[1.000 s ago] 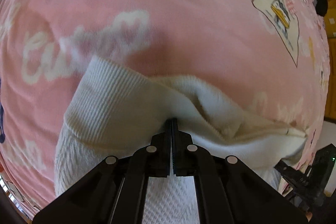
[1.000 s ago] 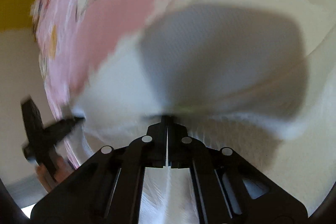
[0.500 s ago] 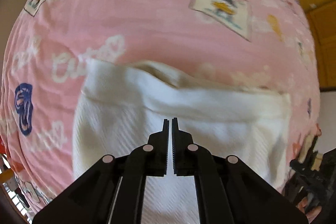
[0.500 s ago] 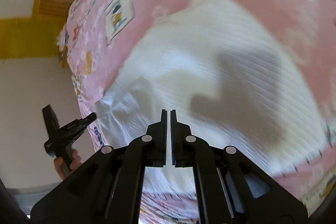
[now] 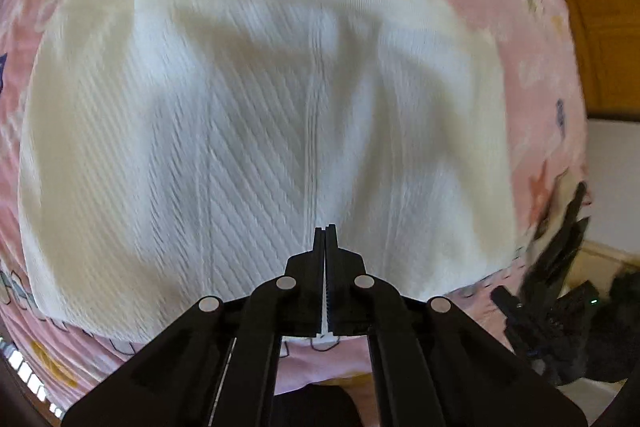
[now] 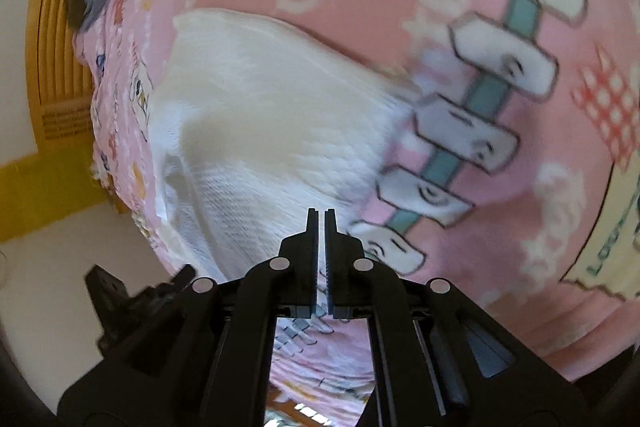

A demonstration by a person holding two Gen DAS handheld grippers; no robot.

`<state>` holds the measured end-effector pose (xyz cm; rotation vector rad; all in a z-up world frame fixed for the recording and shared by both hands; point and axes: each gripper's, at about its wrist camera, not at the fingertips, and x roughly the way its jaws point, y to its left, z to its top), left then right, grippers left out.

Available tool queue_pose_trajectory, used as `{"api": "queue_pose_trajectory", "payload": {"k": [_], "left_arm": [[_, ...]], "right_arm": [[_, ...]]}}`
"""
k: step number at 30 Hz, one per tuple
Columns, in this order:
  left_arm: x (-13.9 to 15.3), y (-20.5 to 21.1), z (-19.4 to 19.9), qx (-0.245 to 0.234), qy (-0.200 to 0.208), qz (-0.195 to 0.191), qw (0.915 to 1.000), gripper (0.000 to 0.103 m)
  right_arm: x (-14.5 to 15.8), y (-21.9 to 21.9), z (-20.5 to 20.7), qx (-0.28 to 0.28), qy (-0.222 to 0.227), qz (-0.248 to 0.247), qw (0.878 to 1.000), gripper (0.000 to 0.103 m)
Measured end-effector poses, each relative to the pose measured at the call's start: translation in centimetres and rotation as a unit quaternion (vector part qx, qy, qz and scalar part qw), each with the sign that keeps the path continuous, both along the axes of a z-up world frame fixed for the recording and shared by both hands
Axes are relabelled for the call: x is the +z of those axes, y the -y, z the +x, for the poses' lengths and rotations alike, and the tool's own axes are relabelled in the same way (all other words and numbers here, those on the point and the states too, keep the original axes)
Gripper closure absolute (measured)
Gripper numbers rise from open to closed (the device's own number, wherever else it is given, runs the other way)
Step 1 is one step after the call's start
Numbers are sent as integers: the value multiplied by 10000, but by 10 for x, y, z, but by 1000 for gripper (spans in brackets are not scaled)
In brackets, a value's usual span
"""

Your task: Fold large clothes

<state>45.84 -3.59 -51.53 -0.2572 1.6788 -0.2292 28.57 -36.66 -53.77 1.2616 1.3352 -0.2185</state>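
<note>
From the left wrist view, the left gripper [image 5: 325,227] has its 2 jaws pressed together with nothing between them, and it points steeply down at the white garment [image 5: 260,115], which lies directly ahead of it and below it on the pink bed cover [image 5: 532,39]. The garment fills nearly the whole picture here, so this gripper is right over its near edge. A raised seam or crease runs from the gripper tips straight away toward the far edge, and the far edge looks thick and doubled. The cloth is white with fine diagonal ribs, soft, with some shallow waves, and its shape is a broad rectangle, a little wider than it is deep. At the right edge of this picture the right gripper [image 5: 560,247] shows as a dark blur beside the bed. From the right wrist view, the right gripper [image 6: 319,213] has its jaws almost together with only a thin slit, and it holds nothing. Here the garment [image 6: 256,115] lies ahead and to the left of the gripper tips, and its right edge runs slanted up toward the left, while printed bed cover [image 6: 520,187] is ahead on the right. The left gripper [image 6: 136,299] is seen low on the left. I judge that the left gripper is the nearer one to the cloth, and the next fold probably needs both to go back to 1 edge.
</note>
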Motion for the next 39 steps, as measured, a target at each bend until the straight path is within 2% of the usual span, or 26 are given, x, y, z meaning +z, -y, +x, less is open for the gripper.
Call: {"api": "queue_pose_trajectory", "payload": {"k": [3, 5, 7, 9, 11, 16, 20, 23, 27, 29, 30, 31, 33, 36, 39], "left_arm": [[-20, 10, -6, 33, -176, -62, 9998, 102], [-40, 13, -7, 79, -436, -159, 9989, 102], [-50, 11, -7, 280, -405, -252, 9985, 102], [-57, 5, -5, 520, -315, -578, 9965, 102], [-58, 1, -4, 643, -450, -646, 9948, 102], [-36, 4, -3, 530, -319, -661, 9959, 102], [-63, 20, 7, 399, -413, -479, 9972, 102], [-91, 23, 19, 538, -497, -523, 9959, 102], [-97, 23, 20, 562, -440, -597, 9957, 101], [-89, 15, 17, 532, -372, -584, 9962, 101], [-81, 17, 14, 471, -285, -544, 9970, 102], [-74, 20, 12, 410, -212, -505, 9977, 102], [-56, 23, 5, 227, -39, -399, 9989, 102], [-32, 22, -7, 253, 35, -422, 9988, 102], [-19, 19, -20, 393, -14, -225, 9990, 102]], "right_arm": [[-7, 4, -9, -41, -23, 63, 10000, 100], [-12, 7, -12, -116, -18, 92, 9999, 100], [-17, 10, -12, -197, -25, 125, 9997, 98], [-22, 14, -12, -303, -38, 172, 9994, 97], [-24, 14, -12, -381, -8, 224, 9990, 97], [-23, 9, -9, -326, 107, 303, 9990, 97], [-28, 6, -11, -371, 81, 205, 9991, 97], [-30, 8, -14, -629, 188, 33, 9978, 97], [-38, 11, -18, -915, 184, 233, 9954, 96], [-40, 12, -20, -958, 107, 241, 9951, 89], [-40, 12, -21, -956, 57, 225, 9952, 77], [-39, 13, -22, -961, 41, 215, 9951, 52], [-35, 17, -26, -1038, 16, 88, 9946, 32], [-36, 22, -31, -1098, 100, 60, 9939, 32], [-42, 23, -31, -1121, 302, 309, 9928, 31]]}}
